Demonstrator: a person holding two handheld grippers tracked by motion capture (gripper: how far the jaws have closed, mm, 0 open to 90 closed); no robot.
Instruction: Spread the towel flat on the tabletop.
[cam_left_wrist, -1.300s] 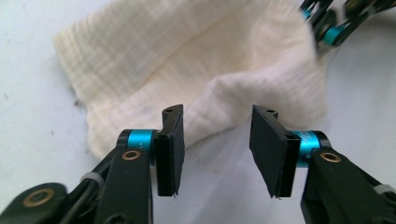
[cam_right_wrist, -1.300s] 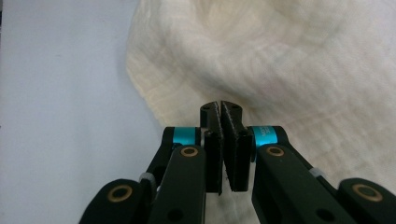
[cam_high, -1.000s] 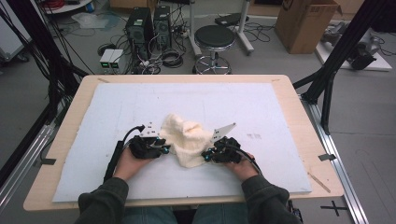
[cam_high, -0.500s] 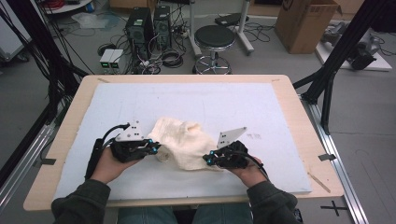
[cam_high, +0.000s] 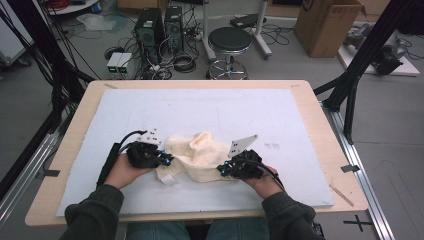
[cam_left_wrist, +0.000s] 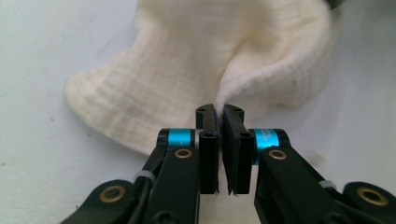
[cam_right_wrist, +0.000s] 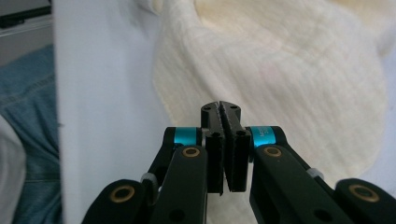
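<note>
cream cloth (cam_high: 196, 156), bunched in a soft heap on the white mat (cam_high: 260, 115), near the front edge and between the two hands. pinched at its left side by the left gripper (cam_left_wrist: 219, 111): jaws narrow, a thin fold nipped between the pads, having just eased open a touch. met at its right side by the right gripper (cam_right_wrist: 220, 108), clamped tight, tips against the weave.

could have slipped free on the left, judging by so little fabric in that bite and by the slackened squeeze; would then have stayed crumpled under any outward pull. could also have dragged across the mat as one lump instead of spreading, if held at one side alone. might have stretched unevenly if tugged hard by a single layer.

hard to tell whether any cloth sat between the right jaws or merely beneath them. hidden under the folds: corners, hem, number of layers. blurred at close range in both gripper views, so no reading of the weave's lie.
</note>
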